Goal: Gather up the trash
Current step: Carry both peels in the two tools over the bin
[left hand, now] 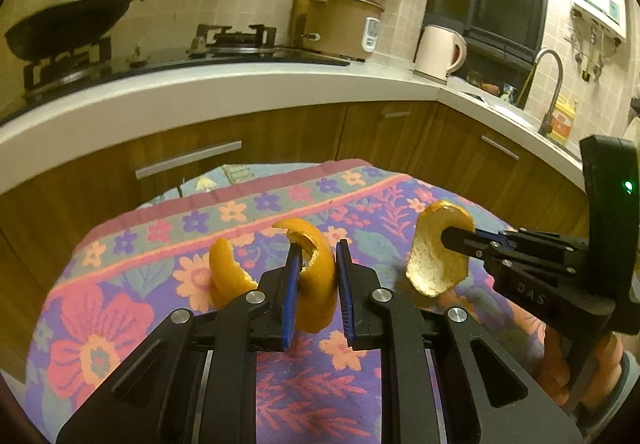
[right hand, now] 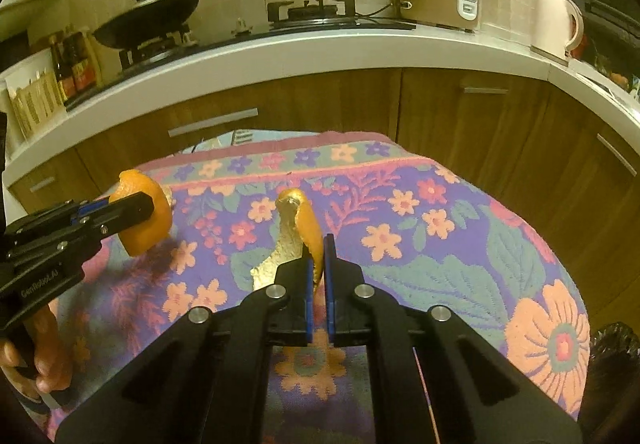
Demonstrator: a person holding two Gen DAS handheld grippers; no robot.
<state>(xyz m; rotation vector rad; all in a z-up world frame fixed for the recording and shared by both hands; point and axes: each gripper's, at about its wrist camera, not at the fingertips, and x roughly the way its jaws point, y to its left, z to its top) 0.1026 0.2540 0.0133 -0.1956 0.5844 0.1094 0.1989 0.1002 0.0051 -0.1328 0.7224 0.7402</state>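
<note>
Blue-padded fingers of the left gripper point(left hand: 318, 276) are clenched on a curled orange peel point(left hand: 318, 284), lifted clear of the flowered cloth point(left hand: 120, 304) that covers the surface. Alongside, the right gripper point(right hand: 319, 264) pinches a second orange peel point(right hand: 308, 232) by its thin edge, pith side facing left, so it hangs free. Both pieces seem held up for carrying to a bin; a dark bag-like edge point(right hand: 612, 344) at lower right may be it. One more curl of peel point(left hand: 226, 276) shows left of the left fingers; whether it rests on the cloth I cannot tell.

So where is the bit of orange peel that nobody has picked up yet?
In the left wrist view, the loose peel sits on the floral cloth, just left of the left gripper and its held peel.
</note>
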